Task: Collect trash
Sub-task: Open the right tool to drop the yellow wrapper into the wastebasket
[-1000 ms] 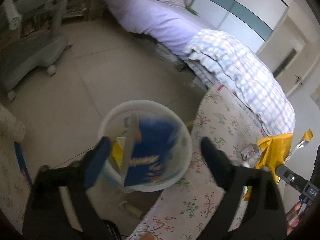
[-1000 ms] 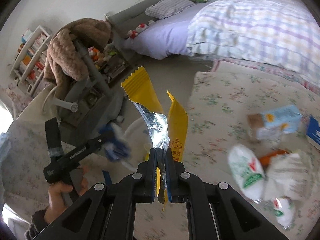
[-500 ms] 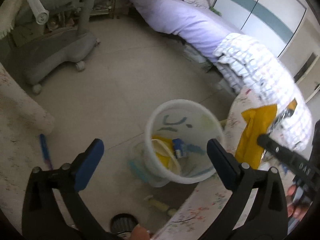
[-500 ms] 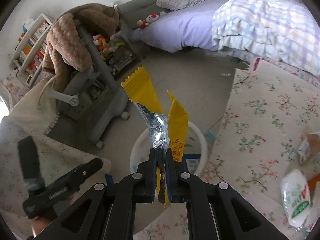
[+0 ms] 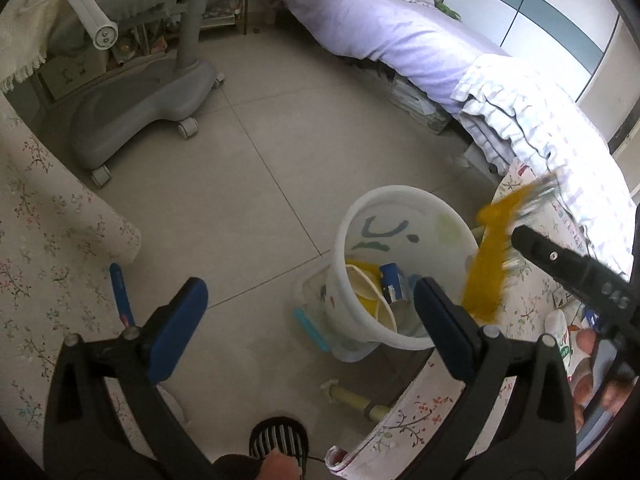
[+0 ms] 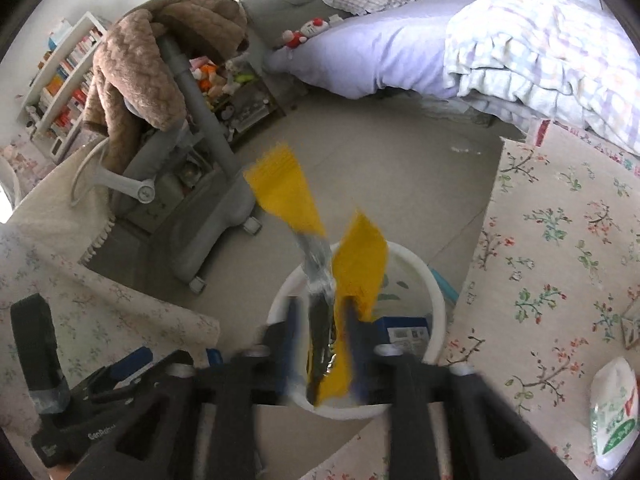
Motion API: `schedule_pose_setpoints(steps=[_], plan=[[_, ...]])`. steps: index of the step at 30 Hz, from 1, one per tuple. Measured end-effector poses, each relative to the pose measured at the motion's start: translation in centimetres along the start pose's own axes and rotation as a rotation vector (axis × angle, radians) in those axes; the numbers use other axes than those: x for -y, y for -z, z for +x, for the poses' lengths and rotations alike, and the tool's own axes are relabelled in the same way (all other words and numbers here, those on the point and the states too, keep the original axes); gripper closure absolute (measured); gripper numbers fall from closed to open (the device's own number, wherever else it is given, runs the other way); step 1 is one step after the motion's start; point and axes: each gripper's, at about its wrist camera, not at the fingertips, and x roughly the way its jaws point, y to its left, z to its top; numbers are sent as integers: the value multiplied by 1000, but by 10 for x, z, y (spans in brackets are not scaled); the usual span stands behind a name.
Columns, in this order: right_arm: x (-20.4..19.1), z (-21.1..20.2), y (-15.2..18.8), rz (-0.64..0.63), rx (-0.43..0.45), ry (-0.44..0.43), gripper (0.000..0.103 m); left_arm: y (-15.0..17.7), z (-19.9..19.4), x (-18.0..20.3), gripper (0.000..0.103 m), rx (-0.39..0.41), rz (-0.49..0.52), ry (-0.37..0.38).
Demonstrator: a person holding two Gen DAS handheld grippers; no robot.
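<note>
- The right gripper hangs directly above the round white plastic bucket, its blue-padded jaws opening; the torn yellow foil-lined snack wrapper stands between them, blurred, with no pad pressing on it
- The wrapper's lower end hangs over the bucket's mouth, while its upper flaps reach past the far rim
- The left gripper is on the near side of the bucket with its jaws spread wide and nothing between them
- Inside the bucket lie a small blue box and yellow and white scraps
- To the right of the bucket, the floral cloth surface carries a white and green plastic packet
- To the left of the bucket, a grey wheeled chair base stands on the tiled floor
- Beyond the bucket, a bed with a lilac sheet and a checked quilt lies along the far wall
</note>
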Motion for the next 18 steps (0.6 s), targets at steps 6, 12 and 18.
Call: schedule_pose_setpoints(steps=[6,12,18], plan=[[3,-30,3,-46,46,37,19,4,-2,3,1,-11,21,2],[21,-64,15,-30,78,72,19,12,-9,17,1,-19,51,35],[56,-100,33,10,64,114,19,23,-16,37,1,-23,79,80]])
